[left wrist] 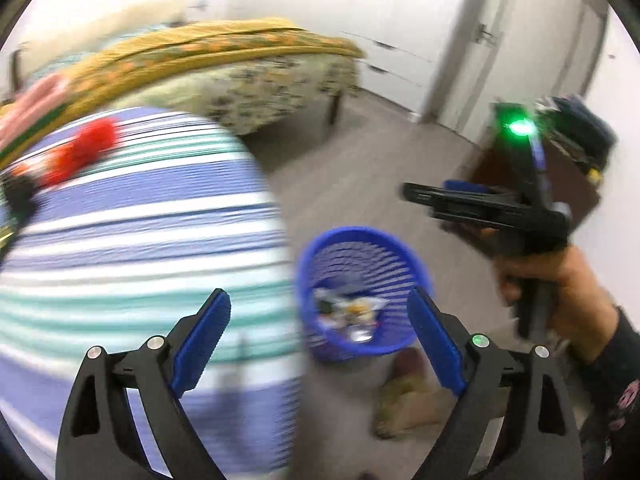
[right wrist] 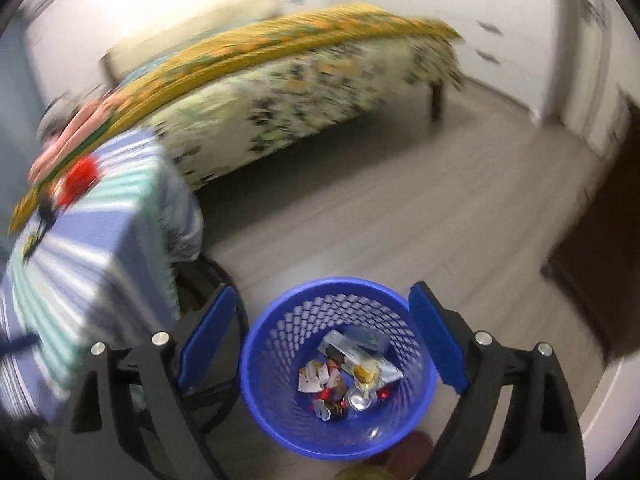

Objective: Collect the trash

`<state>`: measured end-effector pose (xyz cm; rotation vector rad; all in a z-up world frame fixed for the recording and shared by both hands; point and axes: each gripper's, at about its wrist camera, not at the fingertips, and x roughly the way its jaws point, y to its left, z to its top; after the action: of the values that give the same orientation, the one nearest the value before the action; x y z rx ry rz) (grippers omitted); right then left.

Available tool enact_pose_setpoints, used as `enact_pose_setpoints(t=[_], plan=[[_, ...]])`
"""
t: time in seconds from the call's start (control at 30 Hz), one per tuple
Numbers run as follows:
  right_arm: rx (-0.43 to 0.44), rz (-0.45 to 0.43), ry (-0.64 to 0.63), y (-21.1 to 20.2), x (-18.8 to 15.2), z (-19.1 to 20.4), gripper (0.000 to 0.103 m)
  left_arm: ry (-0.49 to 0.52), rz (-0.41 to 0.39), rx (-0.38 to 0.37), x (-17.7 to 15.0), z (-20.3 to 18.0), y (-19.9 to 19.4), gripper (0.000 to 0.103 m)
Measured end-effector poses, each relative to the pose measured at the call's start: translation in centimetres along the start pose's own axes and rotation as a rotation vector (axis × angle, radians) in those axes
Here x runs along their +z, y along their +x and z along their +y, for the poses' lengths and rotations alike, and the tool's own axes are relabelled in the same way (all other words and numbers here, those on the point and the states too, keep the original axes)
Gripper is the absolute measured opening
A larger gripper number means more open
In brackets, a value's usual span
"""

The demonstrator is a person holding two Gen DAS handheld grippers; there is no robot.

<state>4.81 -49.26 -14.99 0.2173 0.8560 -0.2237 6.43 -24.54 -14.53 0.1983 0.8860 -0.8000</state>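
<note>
A blue mesh waste bin (right wrist: 264,360) stands on the floor with a heap of trash (right wrist: 352,372) at its bottom: wrappers, paper scraps and a shiny can. My right gripper (right wrist: 322,286) hangs over the bin, open, with nothing between its blue pads. In the left wrist view the bin (left wrist: 360,240) sits lower centre, beside the striped table. My left gripper (left wrist: 318,294) is open and empty above the table edge and the bin. The right gripper (left wrist: 420,194) shows from the side at right, held by a person's hand (left wrist: 560,280).
A table under a blue, white and teal striped cloth (left wrist: 140,240) fills the left, with a blurred red object (left wrist: 88,152) at its far side. A bed with a yellow floral cover (right wrist: 300,92) stands behind. Dark wooden furniture (right wrist: 600,260) is at right. Something brownish (left wrist: 404,400) lies on the grey floor.
</note>
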Motion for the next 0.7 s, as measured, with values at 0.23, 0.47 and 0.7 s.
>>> enact_pose_setpoints(t=[0.23,0.47,0.7], plan=[[0.204,-0.006,-0.232,-1.4,-0.4,13.8,0.088,-0.094,0.020,0.232,-4.1,12.0,-4.7,0.091],[0.300,0.088,-0.392,1.4,0.1,26.6,0.088,-0.167,0.058,0.329,-6.1,21.8,-7.1,0.091],[0.287,0.110,-0.462,4.7,0.6,31.5,0.089,-0.139,0.063,0.275,-5.4,25.1,-6.8,0.093]])
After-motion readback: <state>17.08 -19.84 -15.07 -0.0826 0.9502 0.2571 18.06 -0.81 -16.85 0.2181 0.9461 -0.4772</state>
